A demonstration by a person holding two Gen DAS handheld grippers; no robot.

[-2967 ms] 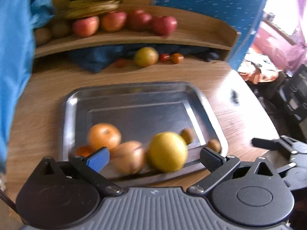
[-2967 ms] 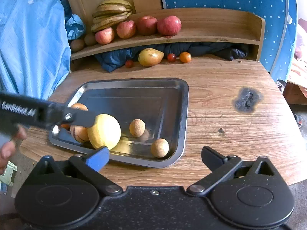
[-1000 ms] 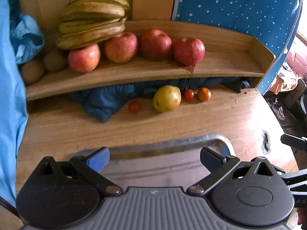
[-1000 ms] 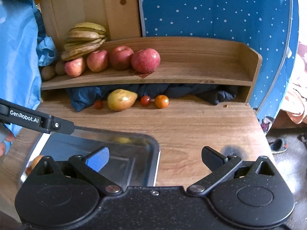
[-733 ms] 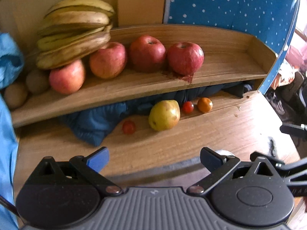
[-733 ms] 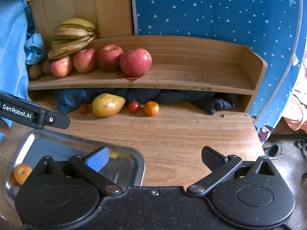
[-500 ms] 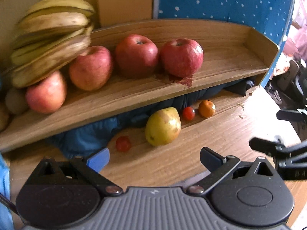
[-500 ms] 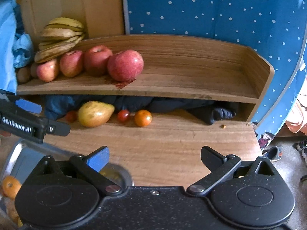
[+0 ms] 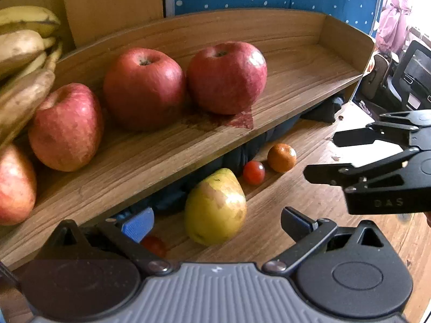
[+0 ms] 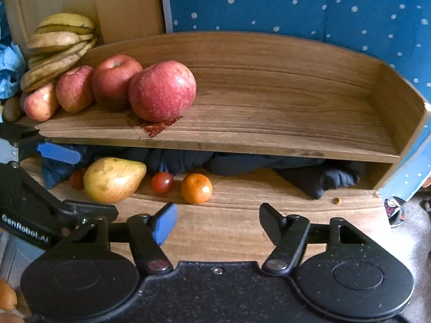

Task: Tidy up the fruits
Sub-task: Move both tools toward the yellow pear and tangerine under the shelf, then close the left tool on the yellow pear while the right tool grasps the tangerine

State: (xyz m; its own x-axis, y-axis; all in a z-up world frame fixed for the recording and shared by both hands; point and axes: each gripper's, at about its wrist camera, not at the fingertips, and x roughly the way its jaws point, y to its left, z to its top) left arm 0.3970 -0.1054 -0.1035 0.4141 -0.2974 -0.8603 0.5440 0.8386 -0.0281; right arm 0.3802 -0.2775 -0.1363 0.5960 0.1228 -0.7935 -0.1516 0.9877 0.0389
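The yellow-green pear (image 10: 113, 179) lay on its side at lower left, long axis across the frame, tapered end pointing right; the right gripper (image 10: 215, 224), jaws just narrowing, clasped nothing, and the left gripper (image 9: 215, 222) gaped empty.

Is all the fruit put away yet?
Not yet. Four apples and bananas already sit on the shelf. Both grippers are empty: the left gripper frames the pear, the right gripper, jaws just narrowing, nears the small orange. Tomatoes wait too.
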